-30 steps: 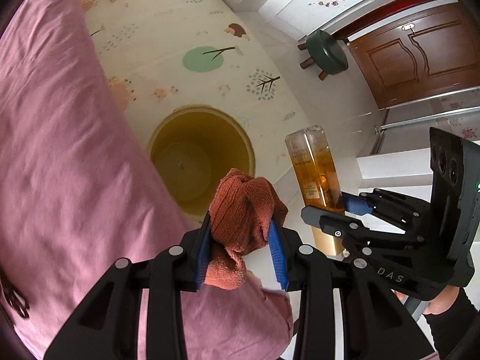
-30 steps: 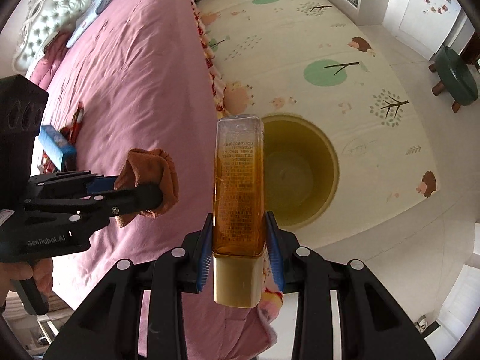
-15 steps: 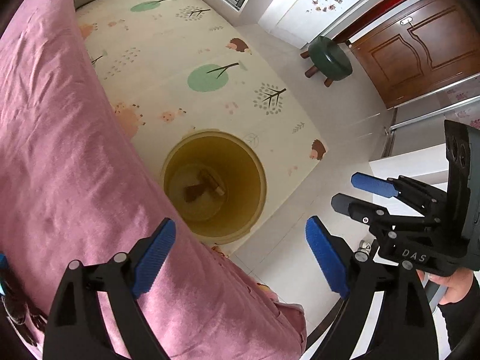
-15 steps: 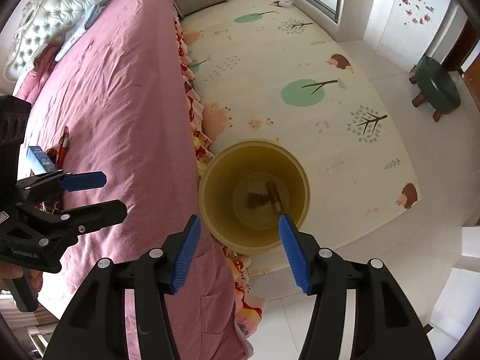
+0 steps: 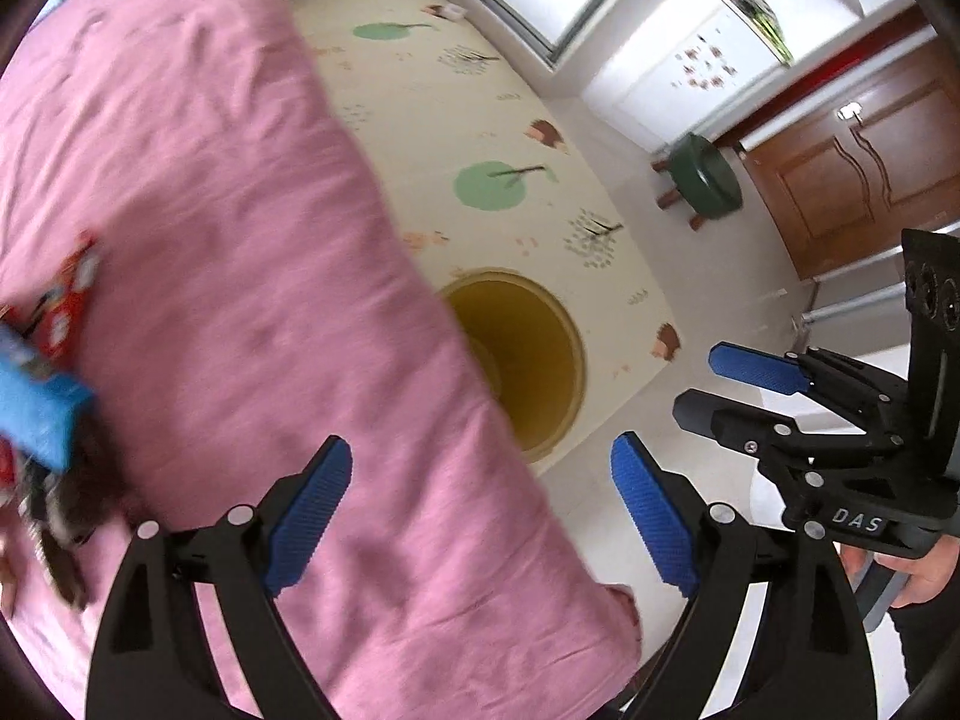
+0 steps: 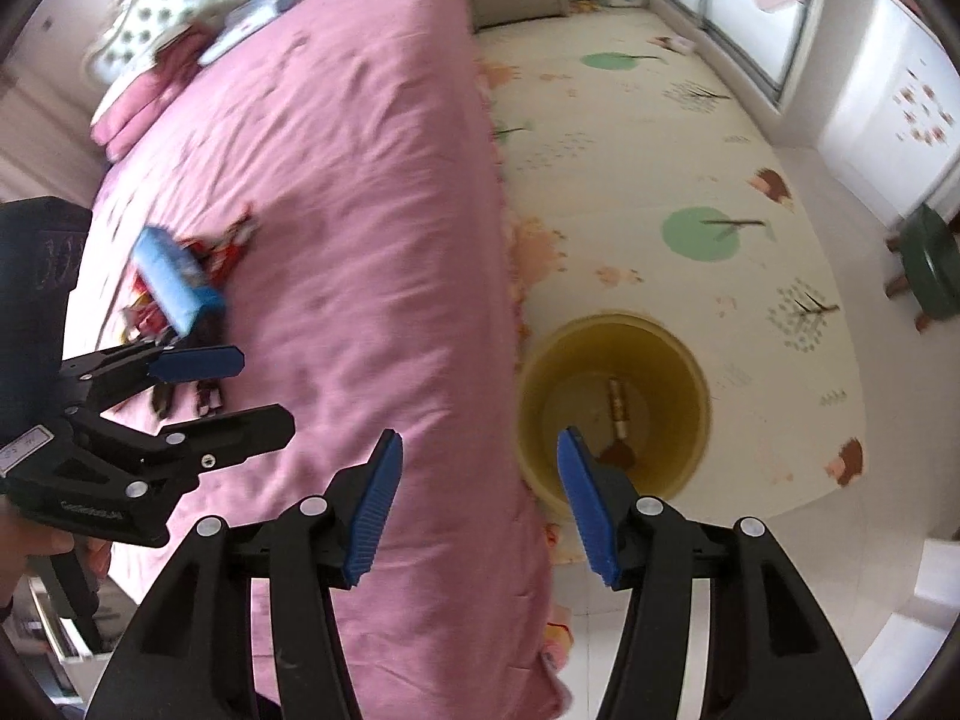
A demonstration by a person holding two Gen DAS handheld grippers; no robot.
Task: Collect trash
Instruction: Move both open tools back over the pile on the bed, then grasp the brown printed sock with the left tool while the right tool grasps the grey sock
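A bed point(image 6: 336, 192) under a pink cover fills the left of both views, and beside it a cream play mat point(image 6: 660, 138) printed with trees and hedgehogs covers the floor. On the mat, close against the bed's edge, stands a yellow bin point(image 6: 612, 402); in the right wrist view a bottle point(image 6: 618, 408) and a brown cloth point(image 6: 618, 453) lie on its bottom. A green stool point(image 5: 702, 177) sits further off near a brown door point(image 5: 870, 168). The left gripper point(image 5: 480, 510) hangs over the bed's corner, its jaws spread wide with nothing between them; they have just been opening. The right gripper point(image 6: 477, 504) hangs over the bed's edge and the near rim of the bin, its jaws parted and empty too, also just opened. On the cover to the left of both grippers, well apart from the bin, lies a blurred heap of trash: a blue box point(image 6: 174, 285), red wrappers point(image 6: 225, 249) and some dark pieces I cannot make out.
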